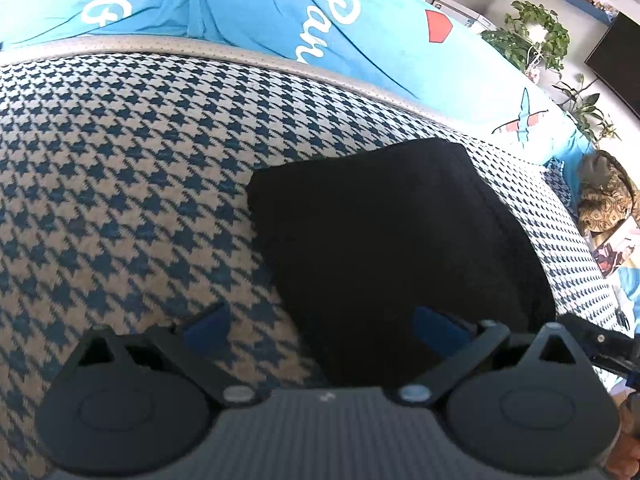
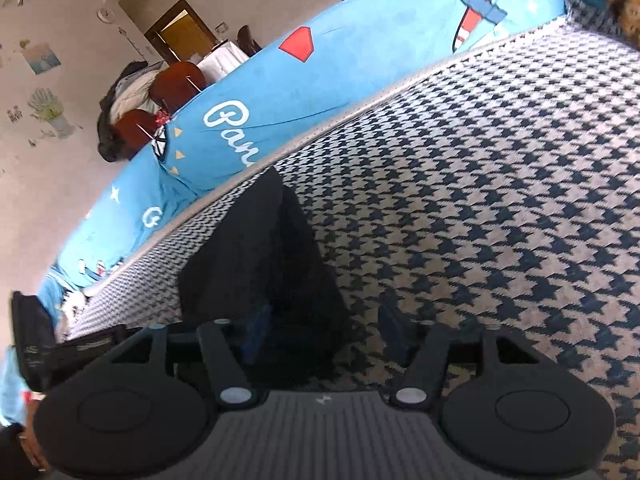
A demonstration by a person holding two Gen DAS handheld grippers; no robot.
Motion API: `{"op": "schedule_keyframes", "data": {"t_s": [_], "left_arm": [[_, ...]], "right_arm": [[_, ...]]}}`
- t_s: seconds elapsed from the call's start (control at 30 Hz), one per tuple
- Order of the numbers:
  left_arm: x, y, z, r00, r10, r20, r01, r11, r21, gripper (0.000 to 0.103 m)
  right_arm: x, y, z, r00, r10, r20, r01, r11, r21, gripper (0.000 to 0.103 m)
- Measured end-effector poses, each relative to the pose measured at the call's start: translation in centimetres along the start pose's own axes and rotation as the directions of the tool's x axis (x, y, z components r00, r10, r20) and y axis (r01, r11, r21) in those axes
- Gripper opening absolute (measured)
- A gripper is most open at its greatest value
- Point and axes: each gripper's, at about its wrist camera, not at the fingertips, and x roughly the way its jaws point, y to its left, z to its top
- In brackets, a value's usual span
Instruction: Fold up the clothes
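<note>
Garment: a black folded garment (image 1: 384, 240) lies flat on the houndstooth cover (image 1: 132, 184), a compact dark block.
Long axis: in the left view it runs from about 5 o'clock up to 11 o'clock.
Left gripper (image 1: 324, 326): fingers spread, pinching nothing; the near edge of the cloth lies between them, mostly toward 2 o'clock.
Right gripper (image 2: 324, 332): fingers spread; the cloth (image 2: 260, 264) sits at 11 o'clock, its near end at the left finger, contact hard to judge.
Nearer hand: about equal, probably.
Beyond: blue printed sheet (image 1: 256, 12) at 12 o'clock.
</note>
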Motion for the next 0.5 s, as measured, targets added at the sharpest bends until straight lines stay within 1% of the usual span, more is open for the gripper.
{"op": "schedule_keyframes", "data": {"t_s": [0.07, 0.13, 0.23, 0.27, 0.33, 0.43, 0.5], "left_arm": [[0.4, -0.1, 0.4, 1.000, 0.003, -0.001, -0.003, 1.000, 0.016, 0.103], [0.8, -0.3, 0.6, 1.000, 0.003, -0.004, -0.003, 0.999, 0.032, 0.103], [1.3, -0.5, 0.9, 1.000, 0.001, -0.005, -0.001, 0.999, 0.054, 0.103], [1.4, -0.7, 0.9, 1.000, -0.001, -0.006, 0.001, 0.998, 0.061, 0.103], [1.7, -0.9, 1.0, 1.000, -0.004, -0.007, 0.005, 0.997, 0.076, 0.103], [2.0, -1.1, 1.2, 1.000, -0.008, -0.005, 0.009, 0.996, 0.090, 0.103], [2.2, -1.3, 1.3, 1.000, -0.017, -0.001, 0.017, 0.995, 0.097, 0.103]], "right_arm": [[-0.5, -0.2, 0.4, 1.000, -0.007, 0.031, 0.007, 1.000, 0.008, 0.064], [-1.0, -0.5, 0.6, 0.999, 0.011, 0.051, -0.012, 0.999, 0.033, 0.065], [-0.4, -0.6, 0.3, 0.998, 0.062, -0.005, -0.062, 0.997, 0.044, 0.066], [0.0, -0.4, 0.2, 0.998, 0.064, -0.028, -0.063, 0.998, 0.029, 0.066], [0.9, 0.1, -0.1, 0.997, 0.042, -0.065, -0.043, 0.999, -0.011, 0.066], [2.5, 0.4, -0.3, 0.993, 0.016, -0.115, -0.020, 0.999, -0.030, 0.066], [3.2, 0.5, -0.4, 0.993, 0.009, -0.120, -0.014, 0.999, -0.041, 0.066]]}}
